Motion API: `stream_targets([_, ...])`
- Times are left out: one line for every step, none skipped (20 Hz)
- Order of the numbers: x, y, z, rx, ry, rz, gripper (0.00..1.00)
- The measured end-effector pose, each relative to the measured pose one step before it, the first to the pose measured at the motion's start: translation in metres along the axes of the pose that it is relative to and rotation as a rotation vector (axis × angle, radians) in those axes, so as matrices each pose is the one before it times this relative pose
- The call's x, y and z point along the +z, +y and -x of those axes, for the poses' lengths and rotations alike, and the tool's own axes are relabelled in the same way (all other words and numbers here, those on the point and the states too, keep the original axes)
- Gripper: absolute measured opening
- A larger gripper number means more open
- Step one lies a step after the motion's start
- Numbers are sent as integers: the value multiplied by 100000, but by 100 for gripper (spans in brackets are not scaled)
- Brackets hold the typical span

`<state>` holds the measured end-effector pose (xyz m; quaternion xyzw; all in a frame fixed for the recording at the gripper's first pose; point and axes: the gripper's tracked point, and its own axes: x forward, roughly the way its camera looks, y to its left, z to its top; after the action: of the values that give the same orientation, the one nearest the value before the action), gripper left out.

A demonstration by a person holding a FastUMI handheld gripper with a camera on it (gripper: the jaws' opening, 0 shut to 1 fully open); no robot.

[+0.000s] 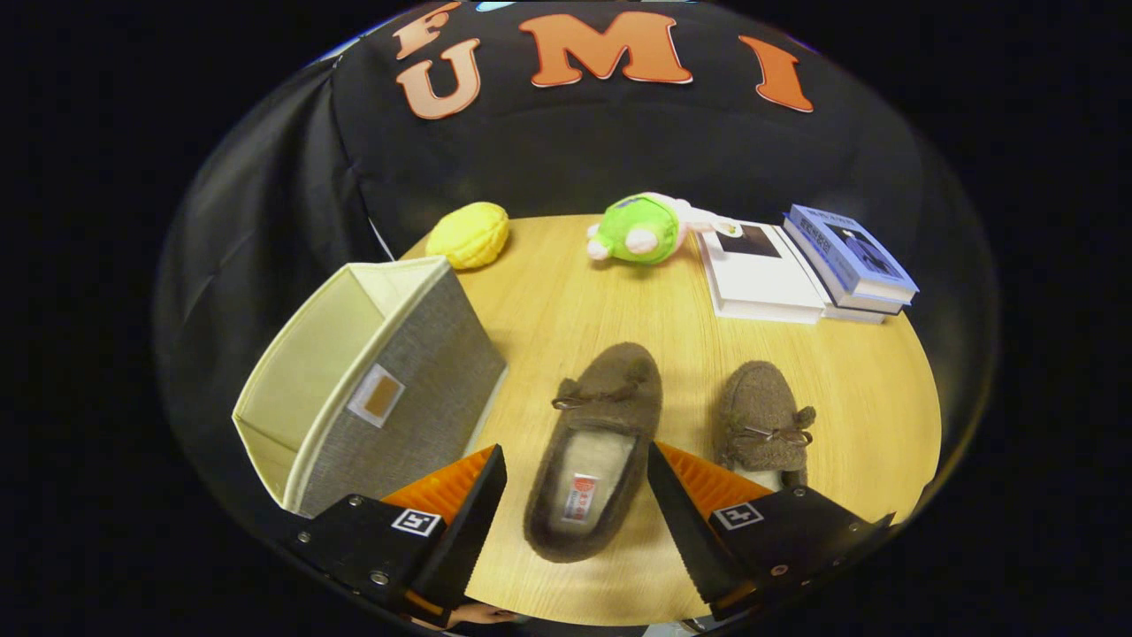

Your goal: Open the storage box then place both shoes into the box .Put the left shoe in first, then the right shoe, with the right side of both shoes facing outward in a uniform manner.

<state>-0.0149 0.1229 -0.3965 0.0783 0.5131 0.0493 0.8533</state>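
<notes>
- Shoes first: we see a brown fuzzy slipper with a small bow and pale fleece lining point(594, 451) lying on the round wooden tabletop point(548, 301), its heel end between our claw's fingers.
- Our claw point(577, 482) stands wide apart, a finger on each side of that slipper; we cannot tell whether either finger touches it.
- A second matching brown slipper point(762, 416) lies just beside the first, beyond the other finger.
- The grey fabric storage box with cream lining point(371, 380) sits open-topped on the opposite side, near the slipper.
- Farther off we see a yellow knitted ball point(468, 234), a green plush toy point(638, 230) and stacked books point(796, 265).
</notes>
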Motion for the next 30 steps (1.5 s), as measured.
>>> stream_targets([-524, -723, -794, -1687, 2186, -303, 94])
stream_targets([-466, -446, -830, -1190, 2008, -1006, 93])
stream_targets([-375, -380, -883, -690, 2088, -1323, 91])
stream_targets([-321, -227, -731, -76, 1654, -1478, 90])
stream_targets([-143, 30, -794, 724, 1514, -1325, 86])
stream_targets([-108, -263, -734, -577, 1512, -1360, 83])
stream_targets([-115, -402, -480, -1422, 1039, -1189, 76])
stream_targets([131, -243, -527, -1066, 64, -893, 72])
stream_targets([281, -352, -353, -1240, -227, -901, 64])
stream_targets([291, 4, -255, -414, -691, -1299, 60])
stream_targets([229, -166, -326, -654, -439, -946, 52])
stream_targets([211, -201, -311, -1170, -669, -779, 47])
stream_targets([83, -143, -322, -900, -168, -36, 39])
stream_targets([-55, 101, -360, 167, 144, -459, 34])
stream_targets([3, 77, -91, 149, -29, -649, 26])
stream_targets([89, 62, -121, 40, -395, -955, 23])
stream_targets([60, -65, 31, -392, -230, -413, 18])
stream_targets([38, -214, 22, -1048, 19, -985, 16])
stream_targets([27, -81, 132, -307, 194, -1176, 9])
stream_targets([114, 164, 159, 641, 206, -1813, 6])
stream_targets([112, 314, 296, 1283, 35, -1566, 4])
stream_targets([118, 331, 459, 499, -573, -1521, 4])
stream_targets([219, 162, 463, -132, -525, 296, 3])
stream_targets([268, 151, 470, -192, -808, 8, 3])
stream_targets([193, 429, 551, 784, -432, -860, 3])
stream_targets([258, 741, 626, 1753, -309, -1343, 4])
stream_targets([287, 854, 722, 2162, -304, -1059, 3])
stream_targets([356, 668, 730, 1582, -669, -778, 3])
stream_targets([446, 694, 817, 995, -1016, 198, 3])
stream_targets([551, 666, 864, 510, -1576, 26, 3])
